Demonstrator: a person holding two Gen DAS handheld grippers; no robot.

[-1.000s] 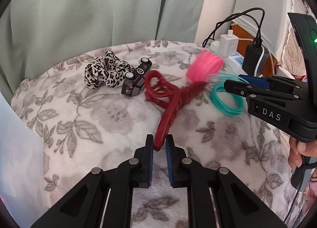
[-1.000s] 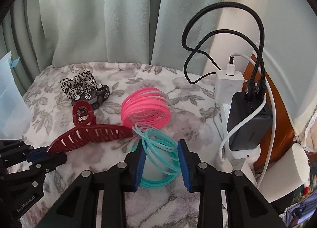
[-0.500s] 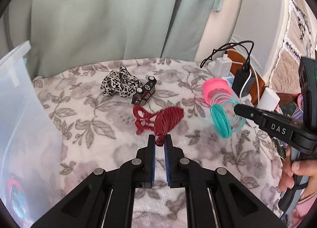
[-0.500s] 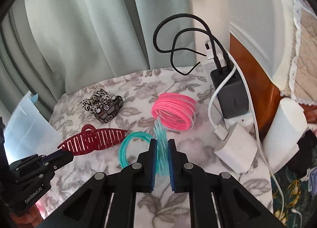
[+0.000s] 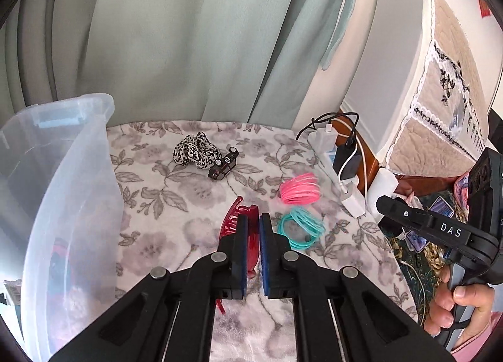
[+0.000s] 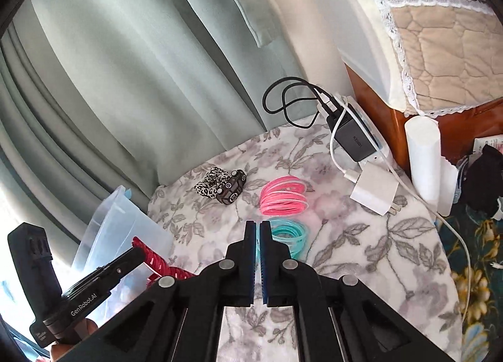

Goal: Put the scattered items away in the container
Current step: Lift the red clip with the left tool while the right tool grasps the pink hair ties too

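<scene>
My left gripper (image 5: 253, 220) is shut on a dark red hair claw clip (image 5: 234, 220) and holds it above the floral cloth, right of the clear plastic container (image 5: 72, 192). The clip also shows in the right wrist view (image 6: 154, 260). My right gripper (image 6: 258, 227) is shut on a teal coil of hair ties (image 6: 287, 233), lifted off the cloth; the coil also shows in the left wrist view (image 5: 301, 230). A pink coil (image 6: 284, 195) lies on the cloth beyond it. A leopard scrunchie (image 5: 193, 150) and a small black toy car (image 5: 223, 167) lie at the back.
A power strip with chargers and cables (image 6: 352, 135) sits at the right edge of the cloth, with a white plug (image 6: 374, 192) and a white cylinder (image 6: 422, 161) near it. Green curtains (image 5: 188, 47) hang behind. The container (image 6: 119, 220) stands at the left.
Both grippers have risen and pulled back. The left carried the red clip toward the container. The right closed on the teal coil and lifted it.
</scene>
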